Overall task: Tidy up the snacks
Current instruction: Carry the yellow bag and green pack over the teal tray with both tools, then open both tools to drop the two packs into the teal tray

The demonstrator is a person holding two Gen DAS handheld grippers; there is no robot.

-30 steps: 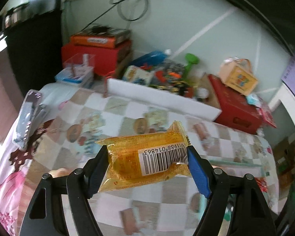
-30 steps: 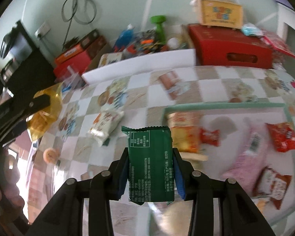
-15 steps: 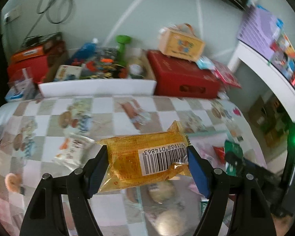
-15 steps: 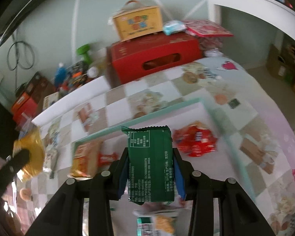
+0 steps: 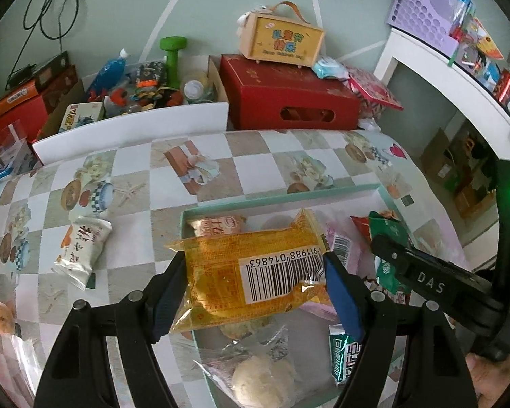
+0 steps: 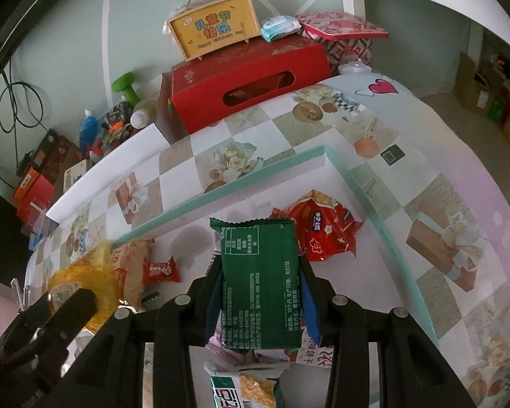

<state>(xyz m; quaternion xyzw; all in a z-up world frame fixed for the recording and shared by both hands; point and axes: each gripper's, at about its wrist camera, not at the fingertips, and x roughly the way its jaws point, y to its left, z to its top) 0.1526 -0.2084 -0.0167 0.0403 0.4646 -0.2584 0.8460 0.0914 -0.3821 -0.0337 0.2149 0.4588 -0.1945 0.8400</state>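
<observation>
Snacks are mid-transfer: the left gripper [image 5: 255, 284] has its fingers clenched on an orange packet [image 5: 251, 272], the right gripper [image 6: 259, 297] on a green packet [image 6: 258, 282], both above the teal-rimmed tray [image 6: 241, 183]. Risk: crowded contents below the fingers may make released packets slide or overlap.

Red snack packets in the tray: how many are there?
2 show in the right wrist view: a big red crinkly packet near the mint-green tray's far corner, and a small red wrapped candy toward its left. Others may be hidden under the grippers.
</observation>
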